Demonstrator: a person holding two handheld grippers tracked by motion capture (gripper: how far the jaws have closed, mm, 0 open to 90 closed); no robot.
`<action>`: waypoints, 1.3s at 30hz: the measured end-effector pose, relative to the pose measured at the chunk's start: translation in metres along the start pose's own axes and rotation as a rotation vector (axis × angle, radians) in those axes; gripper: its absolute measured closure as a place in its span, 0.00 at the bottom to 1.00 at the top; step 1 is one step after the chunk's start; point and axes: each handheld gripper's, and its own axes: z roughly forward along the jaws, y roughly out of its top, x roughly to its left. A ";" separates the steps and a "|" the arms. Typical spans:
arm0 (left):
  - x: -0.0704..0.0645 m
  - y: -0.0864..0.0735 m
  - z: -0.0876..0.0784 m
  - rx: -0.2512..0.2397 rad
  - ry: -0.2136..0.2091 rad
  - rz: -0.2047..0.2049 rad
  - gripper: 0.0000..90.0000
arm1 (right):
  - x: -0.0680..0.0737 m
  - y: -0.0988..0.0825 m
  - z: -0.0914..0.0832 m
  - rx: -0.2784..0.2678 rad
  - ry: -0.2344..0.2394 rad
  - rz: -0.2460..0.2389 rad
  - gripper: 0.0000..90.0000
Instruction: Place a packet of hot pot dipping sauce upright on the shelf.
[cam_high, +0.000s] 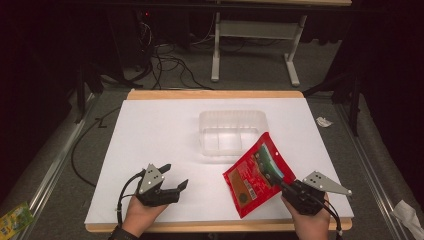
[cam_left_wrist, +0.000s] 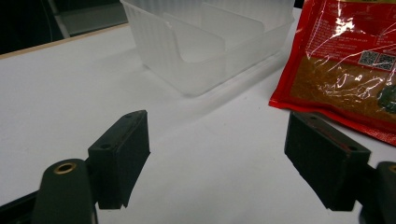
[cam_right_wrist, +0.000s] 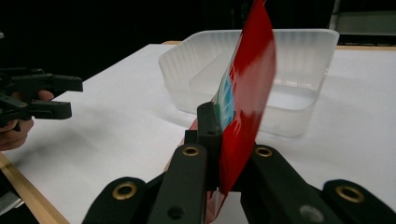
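Note:
A red snack packet (cam_high: 257, 175) hangs tilted just above the white table (cam_high: 160, 130), and my right gripper (cam_high: 286, 186) is shut on its near right edge. In the right gripper view the packet (cam_right_wrist: 247, 93) stands on edge between the closed jaws. A clear plastic divided container (cam_high: 231, 132) sits at the table's middle, just beyond the packet. My left gripper (cam_high: 172, 182) rests open near the front left, nothing between its fingers (cam_left_wrist: 119, 158). From the left gripper view the container (cam_left_wrist: 210, 42) lies ahead and the packet (cam_left_wrist: 345, 74) is at the right.
The table's wooden edge (cam_high: 215, 94) runs along the back. A white desk frame (cam_high: 255, 40) and cables lie on the floor behind. A green wrapper (cam_high: 14, 219) lies on the floor at the front left, and crumpled paper (cam_high: 324, 121) to the right.

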 end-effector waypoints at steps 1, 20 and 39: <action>0.000 0.000 0.000 -0.001 0.001 0.001 0.25 | 0.001 0.001 0.001 -0.003 0.003 -0.008 1.00; -0.001 0.000 0.002 -0.014 -0.026 -0.030 0.25 | 0.018 0.036 0.015 -0.046 0.085 -0.173 1.00; -0.045 0.019 0.044 -0.045 -0.174 -0.008 0.28 | 0.021 0.044 0.017 -0.061 0.184 -0.251 1.00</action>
